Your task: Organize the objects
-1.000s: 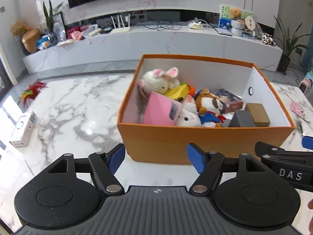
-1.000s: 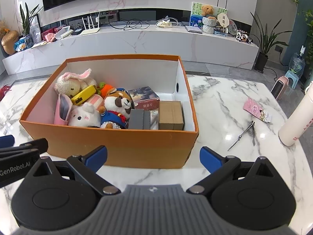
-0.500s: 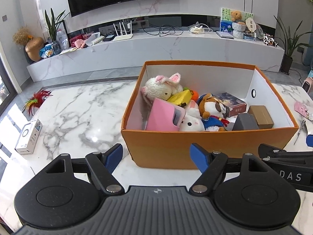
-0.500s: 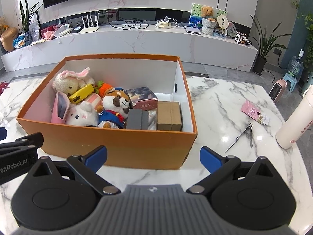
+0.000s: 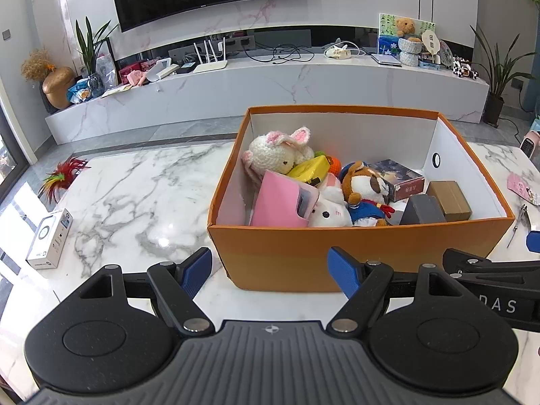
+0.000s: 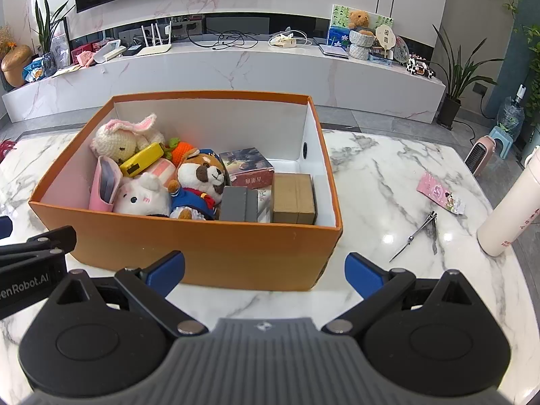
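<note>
An orange box [image 5: 354,253] [image 6: 202,249] stands on the marble table, filled with several things: a knitted rabbit [image 5: 280,152] [image 6: 121,141], a pink pouch [image 5: 280,199], a white plush [image 6: 141,195], a brown plush in blue [image 5: 364,182] [image 6: 199,179], a yellow case [image 6: 141,160] and small boxes [image 6: 293,197]. My left gripper [image 5: 270,271] hangs open before the box's near wall, nothing between its fingers. To its right, my right gripper [image 6: 265,271] is open too, wide and empty, in front of the box's near right corner.
On the table lie a small white carton [image 5: 50,238] and a feather toy [image 5: 64,175] at the left, nail clippers [image 6: 418,233], a pink packet [image 6: 440,194] and a cream flask [image 6: 509,209] at the right. A low marble shelf [image 6: 236,71] runs behind.
The box sits lower and a little more to the right in the left wrist view, as that camera tipped slightly upward. The left jaws stand slightly wider. The right view is nearly unchanged.
</note>
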Available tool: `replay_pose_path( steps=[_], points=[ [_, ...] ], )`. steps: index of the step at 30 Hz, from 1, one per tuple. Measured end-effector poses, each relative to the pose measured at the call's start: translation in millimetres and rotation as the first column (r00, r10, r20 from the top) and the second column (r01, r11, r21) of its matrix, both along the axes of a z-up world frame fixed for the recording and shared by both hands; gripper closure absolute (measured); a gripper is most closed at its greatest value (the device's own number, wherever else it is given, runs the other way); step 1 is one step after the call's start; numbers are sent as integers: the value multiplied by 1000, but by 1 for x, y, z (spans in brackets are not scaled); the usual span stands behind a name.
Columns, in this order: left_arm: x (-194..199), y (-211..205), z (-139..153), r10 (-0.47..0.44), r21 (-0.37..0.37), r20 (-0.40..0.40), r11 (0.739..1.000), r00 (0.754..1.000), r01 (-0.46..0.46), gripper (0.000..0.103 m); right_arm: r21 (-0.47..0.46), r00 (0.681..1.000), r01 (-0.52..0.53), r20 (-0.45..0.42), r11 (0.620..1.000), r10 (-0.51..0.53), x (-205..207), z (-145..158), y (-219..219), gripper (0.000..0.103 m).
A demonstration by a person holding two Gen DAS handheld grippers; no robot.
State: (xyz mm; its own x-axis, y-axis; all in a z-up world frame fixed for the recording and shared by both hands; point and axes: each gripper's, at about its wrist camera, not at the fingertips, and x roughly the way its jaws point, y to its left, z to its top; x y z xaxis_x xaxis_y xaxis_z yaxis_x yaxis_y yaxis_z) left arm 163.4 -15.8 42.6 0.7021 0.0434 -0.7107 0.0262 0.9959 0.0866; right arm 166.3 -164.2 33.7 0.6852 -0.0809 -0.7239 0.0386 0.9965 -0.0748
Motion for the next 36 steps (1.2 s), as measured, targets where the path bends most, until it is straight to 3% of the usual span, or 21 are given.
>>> replay_pose_path(
  steps=[36],
  points=[
    [1,-1,-2,-26,8,-6,1000,1000,26,14,2,1000,-7,-4,1000,7,-1,-2,2,2]
  ],
)
